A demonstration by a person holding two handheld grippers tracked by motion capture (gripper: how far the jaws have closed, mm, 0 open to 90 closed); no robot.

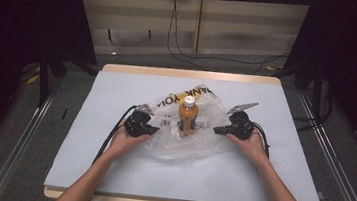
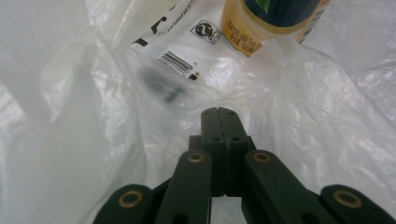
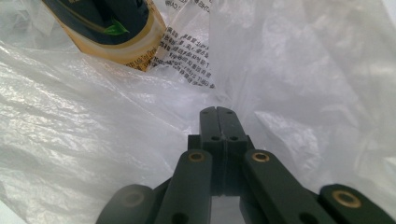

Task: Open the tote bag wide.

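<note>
Your left claw (image 1: 152,128) sits just left of the orange bottle (image 1: 188,115), and in the left gripper view its jaws are pressed fully together. Whether a fold of the clear plastic bag (image 1: 172,142) is pinched between them I cannot tell; the film crowds right up to the tips. Your right claw (image 1: 219,130) mirrors it just right of the bottle, jaws likewise closed flat against each other amid the plastic, and again a pinched layer cannot be confirmed.

The bottle stands upright with its white cap up, on or within the crumpled bag near the middle of the desk (image 1: 108,173). The work looks like opening or drawing the bag around the bottle. To do that well, make sure each claw really has a single edge of film before you pull, then move both hands evenly so the bottle is not tipped.

Behind the bottle, the bag's yellow printed band (image 1: 187,95) lies bunched up. Loose folds in front of the bottle could snag either claw. Each claw's cable trails back from the bottle toward you; keep both off the bag.
</note>
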